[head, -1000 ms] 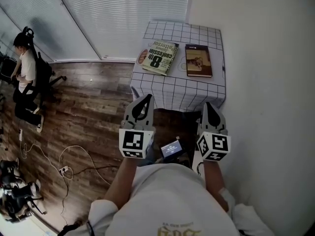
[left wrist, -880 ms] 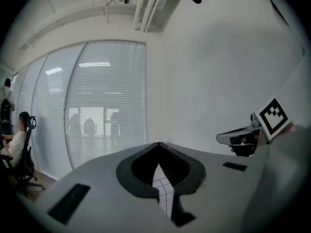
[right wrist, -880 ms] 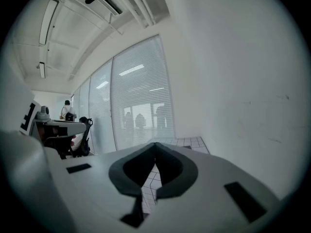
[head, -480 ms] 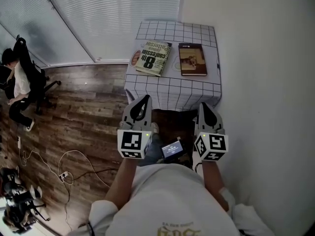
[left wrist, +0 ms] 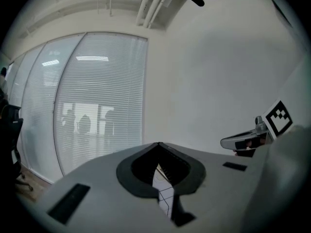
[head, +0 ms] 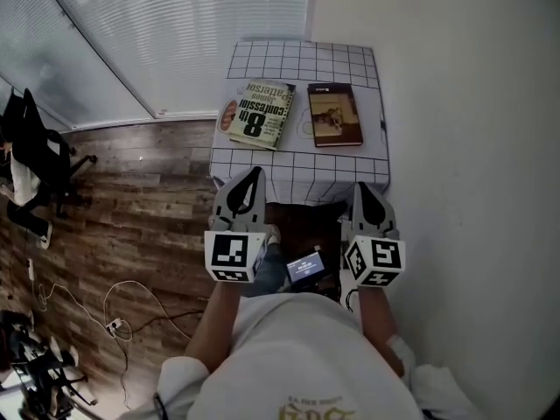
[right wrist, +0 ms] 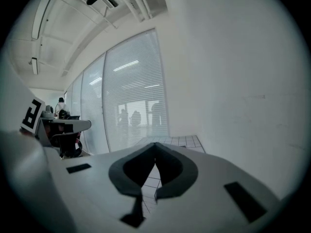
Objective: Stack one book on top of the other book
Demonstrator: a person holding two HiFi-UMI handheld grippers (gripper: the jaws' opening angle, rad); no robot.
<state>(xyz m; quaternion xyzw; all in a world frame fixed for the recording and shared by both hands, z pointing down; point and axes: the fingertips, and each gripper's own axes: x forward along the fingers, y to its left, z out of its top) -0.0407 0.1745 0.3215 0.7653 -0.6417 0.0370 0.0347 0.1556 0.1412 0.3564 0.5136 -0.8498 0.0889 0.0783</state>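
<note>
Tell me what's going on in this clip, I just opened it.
A person holding a gripper in each hand stands at a small table with a grid-pattern cloth. Two books lie flat on it side by side and apart: a pale green book on the left and a brown book on the right. The left gripper and right gripper are both shut and empty, short of the table's near edge. Nothing is stacked yet.
</note>
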